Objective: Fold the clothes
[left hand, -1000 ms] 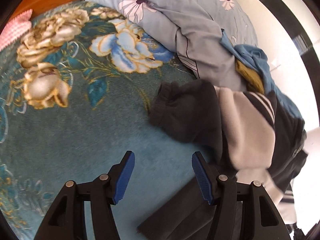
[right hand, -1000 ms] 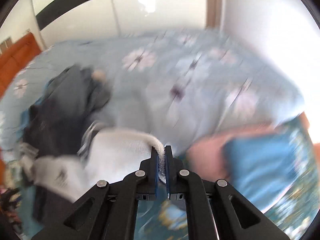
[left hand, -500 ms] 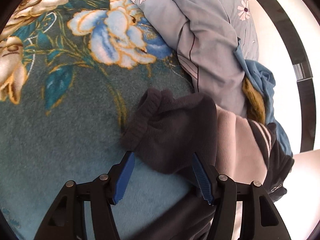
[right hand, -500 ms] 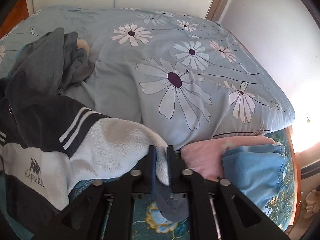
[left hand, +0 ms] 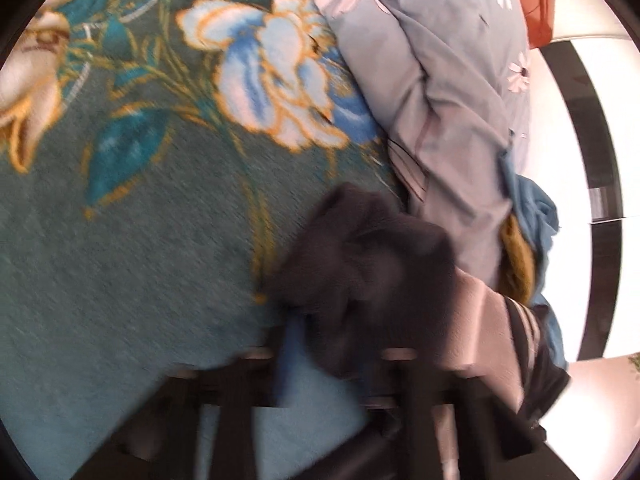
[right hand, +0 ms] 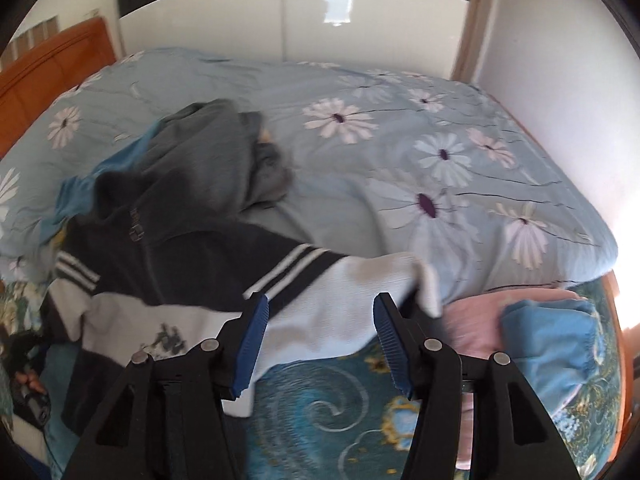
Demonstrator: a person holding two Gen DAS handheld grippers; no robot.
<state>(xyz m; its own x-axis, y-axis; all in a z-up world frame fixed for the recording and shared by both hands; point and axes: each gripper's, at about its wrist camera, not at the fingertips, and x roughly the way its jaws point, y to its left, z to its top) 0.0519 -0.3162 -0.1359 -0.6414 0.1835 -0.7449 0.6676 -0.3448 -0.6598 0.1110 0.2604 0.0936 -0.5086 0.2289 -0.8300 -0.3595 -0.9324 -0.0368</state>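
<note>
Dark-and-white striped fleece jacket (right hand: 168, 280) on the teal floral blanket (left hand: 120, 240) beside the daisy-print duvet (right hand: 400, 160): right gripper (right hand: 320, 344) fingers wide, empty; left gripper (left hand: 332, 360) blurred around the dark cuff (left hand: 360, 260), closure indeterminate, so slippage may undo the fold.

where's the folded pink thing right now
In the right wrist view, the folded pink garment lies lower right on the teal blanket, against the daisy duvet's edge, beside a blue garment.
</note>
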